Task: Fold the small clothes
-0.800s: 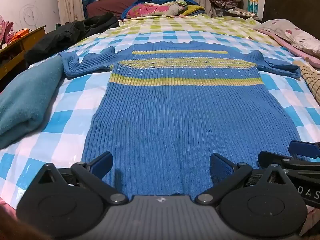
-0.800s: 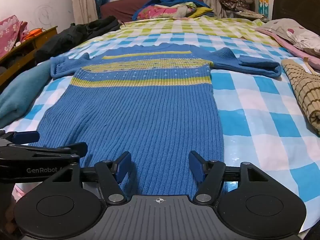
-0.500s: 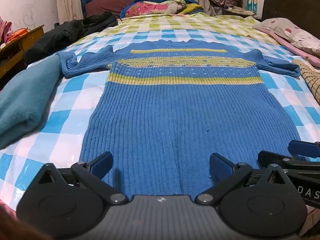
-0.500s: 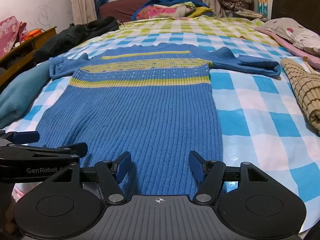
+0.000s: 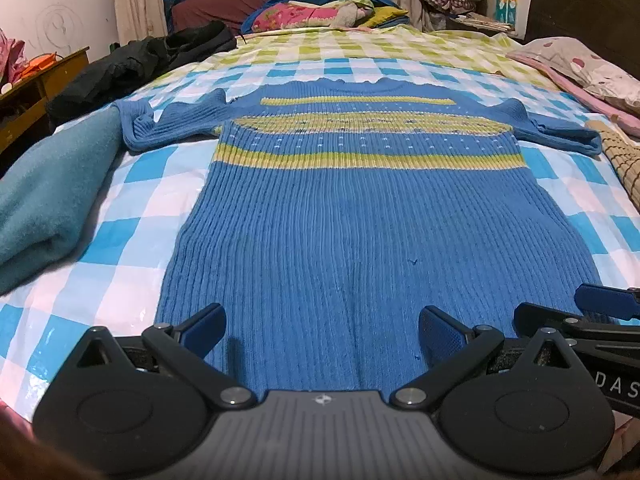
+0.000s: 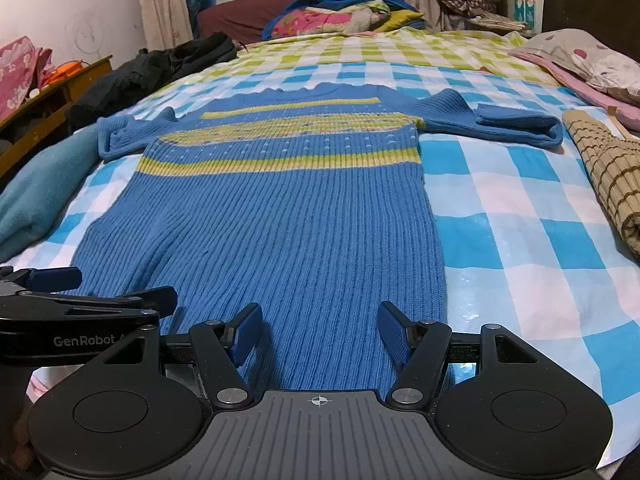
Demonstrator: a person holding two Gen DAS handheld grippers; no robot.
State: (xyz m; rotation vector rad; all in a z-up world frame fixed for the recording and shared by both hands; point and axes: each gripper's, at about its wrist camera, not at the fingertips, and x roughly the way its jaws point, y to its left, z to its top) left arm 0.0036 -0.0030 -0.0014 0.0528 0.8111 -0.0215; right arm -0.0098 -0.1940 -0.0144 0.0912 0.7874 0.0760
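Note:
A small blue ribbed sweater (image 5: 360, 216) with yellow-green stripes lies flat on the checked bed cover (image 5: 132, 208), hem toward me, both sleeves spread out. It also shows in the right wrist view (image 6: 280, 216). My left gripper (image 5: 322, 332) is open, its jaws spread over the left part of the hem. My right gripper (image 6: 320, 332) is open over the right part of the hem. Each gripper shows at the edge of the other's view: the right gripper (image 5: 576, 316) and the left gripper (image 6: 100, 300). Neither holds cloth.
A teal folded blanket (image 5: 44, 200) lies left of the sweater. A tan striped roll (image 6: 612, 172) lies to the right. Black clothes (image 5: 140, 64) sit far left, pillows (image 6: 580, 60) far right, a pile of bedding (image 5: 320, 10) at the back.
Both grippers stay open at the hem. The views have shifted only slightly, with the sweater sitting a little lower and closer in frame.

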